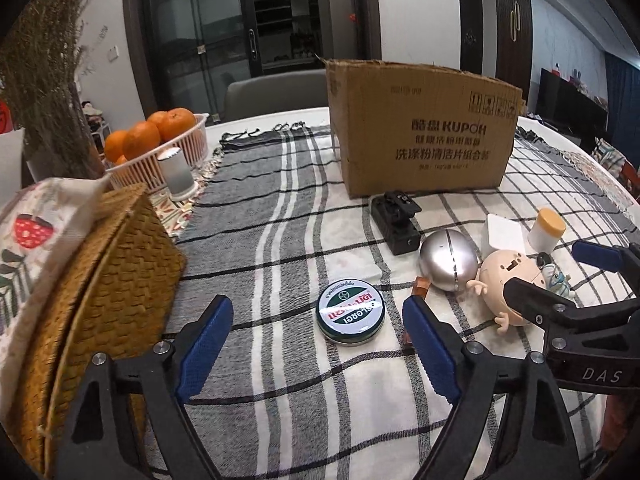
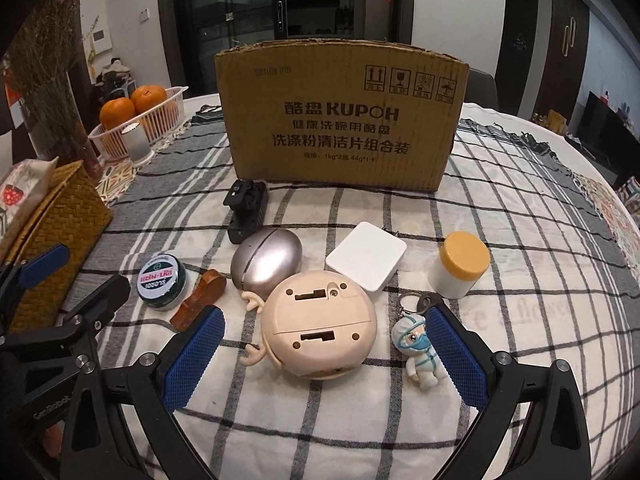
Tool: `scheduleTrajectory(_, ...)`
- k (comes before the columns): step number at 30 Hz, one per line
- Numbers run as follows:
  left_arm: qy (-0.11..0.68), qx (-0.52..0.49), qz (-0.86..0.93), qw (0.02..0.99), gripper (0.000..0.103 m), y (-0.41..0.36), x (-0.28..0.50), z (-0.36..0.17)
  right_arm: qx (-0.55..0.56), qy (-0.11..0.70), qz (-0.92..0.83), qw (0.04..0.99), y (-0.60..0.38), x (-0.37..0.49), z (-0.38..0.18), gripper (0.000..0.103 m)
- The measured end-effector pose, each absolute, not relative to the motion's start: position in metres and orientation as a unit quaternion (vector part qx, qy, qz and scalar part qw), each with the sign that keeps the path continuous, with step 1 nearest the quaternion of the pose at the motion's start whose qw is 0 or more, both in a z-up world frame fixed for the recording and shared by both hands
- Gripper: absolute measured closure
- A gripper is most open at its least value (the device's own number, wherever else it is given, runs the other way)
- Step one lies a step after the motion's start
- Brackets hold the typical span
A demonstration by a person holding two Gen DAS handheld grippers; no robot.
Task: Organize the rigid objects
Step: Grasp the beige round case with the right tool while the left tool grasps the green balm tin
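Round worktop (image 2: 532,412) w/ plaid cloth (image 2: 320,432), dim room, glass doors behind. Box (image 2: 344,120) at back, tin (image 1: 351,311) + toy (image 2: 320,330) in front. Both grippers' fingers spread, grasping nothing: left (image 1: 318,346), right (image 2: 326,354).

The egg-shaped case (image 2: 266,258) is brushed silvery metal with a soft sheen, and the round tin (image 1: 351,317) carries a glossy printed lid. The box (image 2: 342,120) is matt corrugated cardboard; the tablecloth (image 2: 520,240) is woven checked cloth. The basket (image 1: 100,280) is rough woven straw, the pale toy (image 2: 320,332) smooth plastic.
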State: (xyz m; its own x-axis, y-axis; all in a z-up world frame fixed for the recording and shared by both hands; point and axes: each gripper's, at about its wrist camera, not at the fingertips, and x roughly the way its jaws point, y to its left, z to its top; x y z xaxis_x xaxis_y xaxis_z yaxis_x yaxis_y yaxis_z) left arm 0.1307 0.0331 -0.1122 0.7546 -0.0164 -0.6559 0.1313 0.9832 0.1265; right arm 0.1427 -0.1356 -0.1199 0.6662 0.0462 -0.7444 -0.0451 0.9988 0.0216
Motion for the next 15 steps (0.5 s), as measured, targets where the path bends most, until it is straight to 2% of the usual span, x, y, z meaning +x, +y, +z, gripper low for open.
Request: scheduleTrajectory(15, 0.367, 0.09, -0.039, 0.925, 0.019, 0.03, 0.149, -0.133, -0.022, 0.421, 0.027, 0.906, -0.137, 0.158, -0.134, 0.001)
